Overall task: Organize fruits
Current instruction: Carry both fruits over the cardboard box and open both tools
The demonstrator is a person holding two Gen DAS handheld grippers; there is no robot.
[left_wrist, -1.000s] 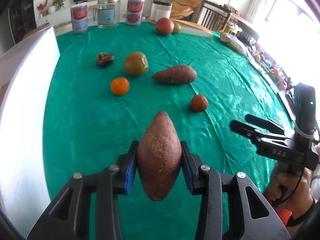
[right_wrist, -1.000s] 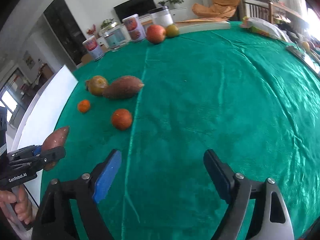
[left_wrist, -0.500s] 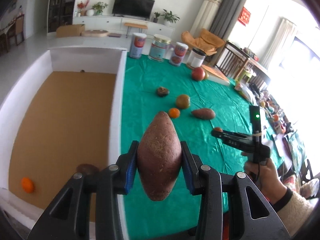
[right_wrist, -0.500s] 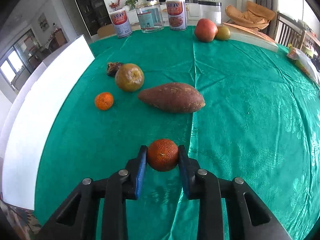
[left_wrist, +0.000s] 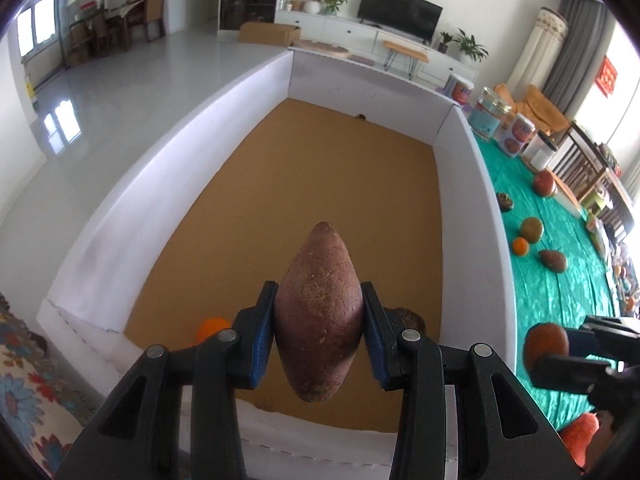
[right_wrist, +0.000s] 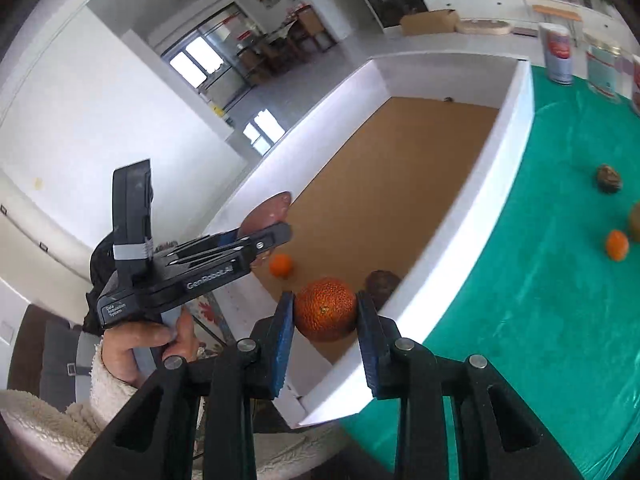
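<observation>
Fruits in transit: left hand-held gripper (left_wrist: 319, 334) is clenched on a sweet potato (left_wrist: 319, 312), held above the near end of the white-walled box (left_wrist: 472, 184) beside the bench (left_wrist: 560, 288). Right hand-held gripper (right_wrist: 325, 322) is clenched on a dark orange (right_wrist: 326, 309), over the box's near bench-side wall. Box floor holds a small orange (right_wrist: 281, 265) and a brown fruit (right_wrist: 382, 283) near that end. More pieces lie on the bench. Step judged: carry-to-box. Next calls for lowering each piece inside before letting go.
</observation>
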